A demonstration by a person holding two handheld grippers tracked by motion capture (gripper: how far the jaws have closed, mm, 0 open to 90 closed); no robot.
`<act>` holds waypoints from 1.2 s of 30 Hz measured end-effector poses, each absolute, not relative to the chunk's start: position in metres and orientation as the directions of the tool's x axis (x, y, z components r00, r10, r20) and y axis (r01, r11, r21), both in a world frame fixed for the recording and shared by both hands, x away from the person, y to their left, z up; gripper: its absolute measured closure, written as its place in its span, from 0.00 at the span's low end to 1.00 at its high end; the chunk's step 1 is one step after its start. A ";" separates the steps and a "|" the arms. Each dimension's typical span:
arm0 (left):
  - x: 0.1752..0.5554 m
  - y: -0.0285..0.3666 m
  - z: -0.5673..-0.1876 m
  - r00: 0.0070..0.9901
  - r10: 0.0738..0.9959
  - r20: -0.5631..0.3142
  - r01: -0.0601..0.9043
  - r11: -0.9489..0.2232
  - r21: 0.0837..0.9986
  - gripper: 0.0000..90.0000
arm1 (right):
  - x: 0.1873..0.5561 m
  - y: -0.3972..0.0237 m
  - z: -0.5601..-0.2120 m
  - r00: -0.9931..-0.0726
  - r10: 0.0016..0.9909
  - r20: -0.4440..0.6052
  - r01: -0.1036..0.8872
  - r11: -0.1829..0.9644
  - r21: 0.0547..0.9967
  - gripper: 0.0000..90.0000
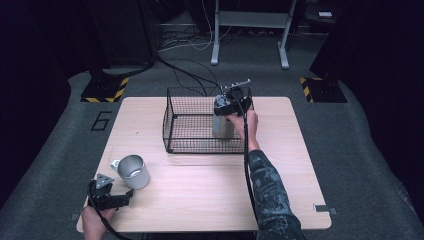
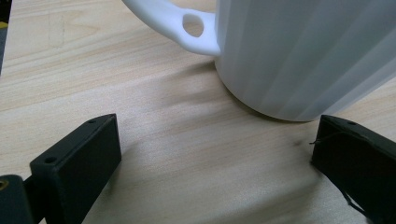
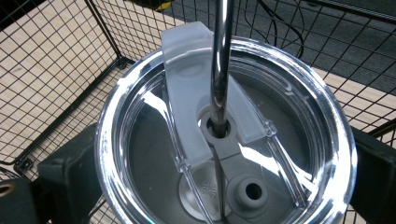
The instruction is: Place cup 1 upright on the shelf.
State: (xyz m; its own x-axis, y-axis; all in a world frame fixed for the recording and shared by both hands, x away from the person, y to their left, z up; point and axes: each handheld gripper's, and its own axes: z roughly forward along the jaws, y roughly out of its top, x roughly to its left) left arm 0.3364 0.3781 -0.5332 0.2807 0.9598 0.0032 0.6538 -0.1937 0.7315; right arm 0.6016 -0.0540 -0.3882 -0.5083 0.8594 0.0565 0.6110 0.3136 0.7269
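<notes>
Steel tumbler (image 1: 223,125) with clear lid (image 3: 224,140) and metal straw (image 3: 220,60) stands upright inside black wire basket (image 1: 185,122), toward its right side, at table's (image 1: 210,200) far middle. We see right tool (image 1: 226,111) clamped on tumbler's upper part, jaws pressed against both sides just under lid. Left tool (image 1: 129,198) rests near table's near-left corner, jaws spread wide, gripping nothing. White-handled mug (image 1: 133,172) stands just beyond it, near right jaw; we cannot tell whether they touch.
</notes>
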 end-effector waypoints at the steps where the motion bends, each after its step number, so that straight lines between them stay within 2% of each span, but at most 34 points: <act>1: 0.336 0.378 -0.533 0.281 0.960 0.003 0.654 -0.194 0.731 0.01 | 0.601 -0.053 -0.388 -0.507 0.860 0.057 0.611 0.312 0.728 0.03; 14: 0.336 0.378 -0.533 0.279 0.960 0.002 0.654 -0.191 0.732 0.01 | 0.597 -0.065 -0.378 -0.508 0.852 0.125 0.617 0.259 0.743 0.00; 24: 0.337 0.378 -0.533 0.279 0.960 0.001 0.655 -0.191 0.731 0.01 | 0.574 -0.074 -0.351 -0.535 0.839 0.101 0.577 0.275 0.769 0.00; 36: 0.337 0.378 -0.533 0.278 0.960 0.001 0.654 -0.190 0.732 0.01 | 0.540 -0.081 -0.335 -0.600 0.798 0.062 0.518 0.327 0.791 0.00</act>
